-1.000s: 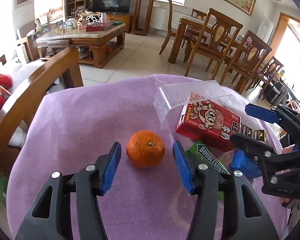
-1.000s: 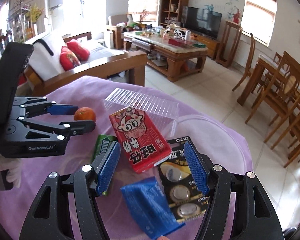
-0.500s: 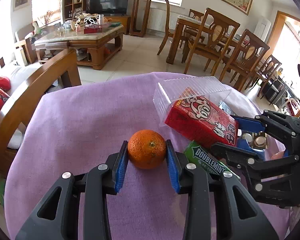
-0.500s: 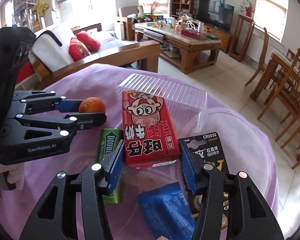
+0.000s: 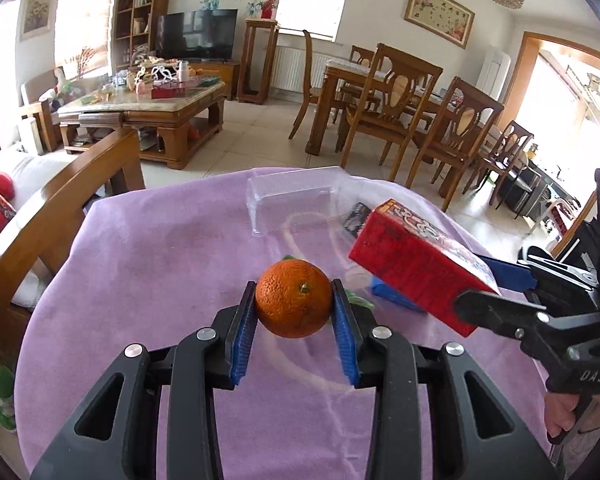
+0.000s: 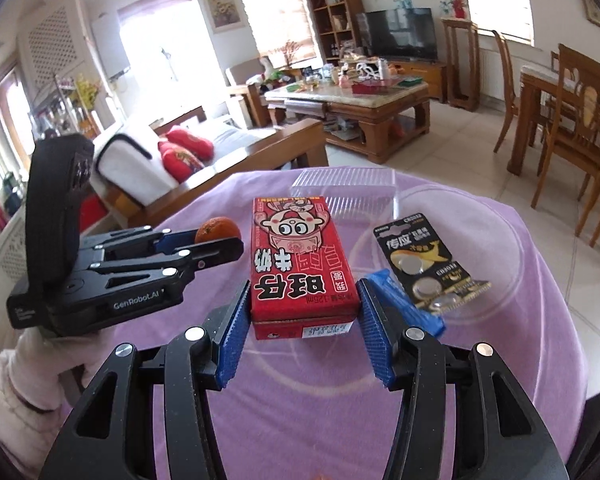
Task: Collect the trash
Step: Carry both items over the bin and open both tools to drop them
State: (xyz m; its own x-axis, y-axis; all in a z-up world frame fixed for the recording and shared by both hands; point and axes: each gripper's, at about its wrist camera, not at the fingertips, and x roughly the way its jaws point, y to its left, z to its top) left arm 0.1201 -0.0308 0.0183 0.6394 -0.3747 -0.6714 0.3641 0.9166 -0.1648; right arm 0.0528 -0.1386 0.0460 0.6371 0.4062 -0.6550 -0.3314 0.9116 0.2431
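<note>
My left gripper (image 5: 294,290) is shut on an orange (image 5: 294,306), its blue pads pressing both sides, and holds it a little above the purple tablecloth (image 5: 160,264). To its right my right gripper (image 6: 304,288) is shut on a red milk carton (image 6: 300,252), which is raised and tilted. The carton (image 5: 412,264) also shows in the left wrist view. A battery card (image 6: 424,264), a blue wrapper (image 6: 408,306) and a clear plastic tray (image 6: 348,188) lie on the cloth. A green gum pack (image 5: 358,300) peeks out behind the orange.
The round table's far edge (image 5: 204,178) drops to a tiled floor. A wooden sofa arm (image 5: 60,200) stands close on the left. Dining chairs (image 5: 384,112) and a coffee table (image 5: 148,108) are farther back. A sleeved hand (image 6: 28,376) holds the left gripper.
The left jaws closed on the orange and lifted it off the cloth. The right jaws closed on the red carton and raised it away from the clear tray and the gum pack.
</note>
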